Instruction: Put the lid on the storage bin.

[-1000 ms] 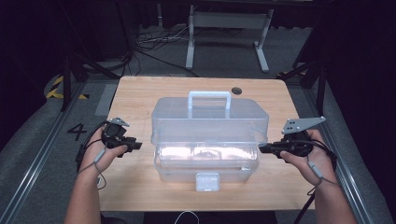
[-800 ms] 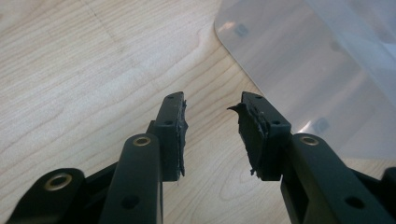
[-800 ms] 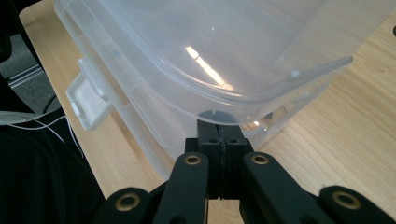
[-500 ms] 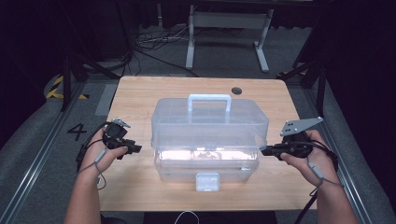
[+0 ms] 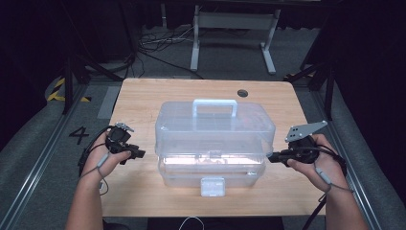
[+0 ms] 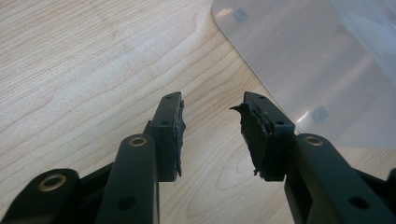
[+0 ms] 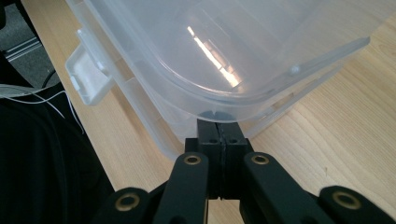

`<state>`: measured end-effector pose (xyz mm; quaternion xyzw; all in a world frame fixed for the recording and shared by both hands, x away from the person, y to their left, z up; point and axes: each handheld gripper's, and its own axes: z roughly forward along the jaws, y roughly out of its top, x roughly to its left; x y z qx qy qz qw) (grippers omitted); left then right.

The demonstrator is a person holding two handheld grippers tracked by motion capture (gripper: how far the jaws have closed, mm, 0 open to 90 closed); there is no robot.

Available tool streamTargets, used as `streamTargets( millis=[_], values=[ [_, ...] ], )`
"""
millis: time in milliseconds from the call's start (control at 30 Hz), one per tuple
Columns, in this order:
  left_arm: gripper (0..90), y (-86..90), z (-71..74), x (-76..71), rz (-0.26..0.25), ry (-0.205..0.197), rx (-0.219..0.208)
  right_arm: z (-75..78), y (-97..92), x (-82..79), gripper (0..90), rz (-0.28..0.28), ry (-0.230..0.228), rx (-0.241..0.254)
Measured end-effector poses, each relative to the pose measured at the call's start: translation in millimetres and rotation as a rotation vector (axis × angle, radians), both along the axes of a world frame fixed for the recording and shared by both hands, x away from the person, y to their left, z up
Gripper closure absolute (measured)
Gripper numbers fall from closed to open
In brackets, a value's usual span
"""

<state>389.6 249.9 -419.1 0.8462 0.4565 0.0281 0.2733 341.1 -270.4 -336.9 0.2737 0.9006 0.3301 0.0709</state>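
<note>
Writing: floor numeral "4" (image 5: 79, 135). Left tongs (image 6: 212, 122) apart (beside clear box (image 5: 214, 139)); right tongs (image 7: 219, 135) pressed together.

A clear, translucent plastic storage box (image 5: 210, 143) with rounded corners stands in the middle of the light wooden table (image 5: 143, 100), its long side turned toward the person. It is built in tiers: a domed lid section on top and a shallower base tray beneath, which juts out a little toward the near edge. A pale, arched carry handle (image 5: 214, 106) stands upright on the lid's far side. A small whitish latch (image 5: 212, 186) hangs at the centre of the near face, low against the base. In the right gripper view the lid's rim (image 7: 261, 95) sits slightly raised above the base at that end.
</note>
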Motion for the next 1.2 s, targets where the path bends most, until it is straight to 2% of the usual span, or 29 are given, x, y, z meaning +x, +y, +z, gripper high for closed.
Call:
streamTargets(
  millis=[267, 567, 1200],
  values=[
    [59.1, -0.6, -0.7, -0.2, -0.003, 0.009, 0.002, -0.8, 0.4, -0.2, 90.0, 0.012, 0.010, -0.012],
    [58.9, -0.6, -1.4, 0.0, -0.009, 0.012, 0.005, -3.3, 2.7, -1.2, 90.0, 0.033, 0.034, -0.066],
    [58.0, -2.6, -5.1, 0.7, -0.018, 0.036, 0.009, -9.4, 6.4, -0.1, 90.0, 0.054, 0.078, -0.109]
  ],
)
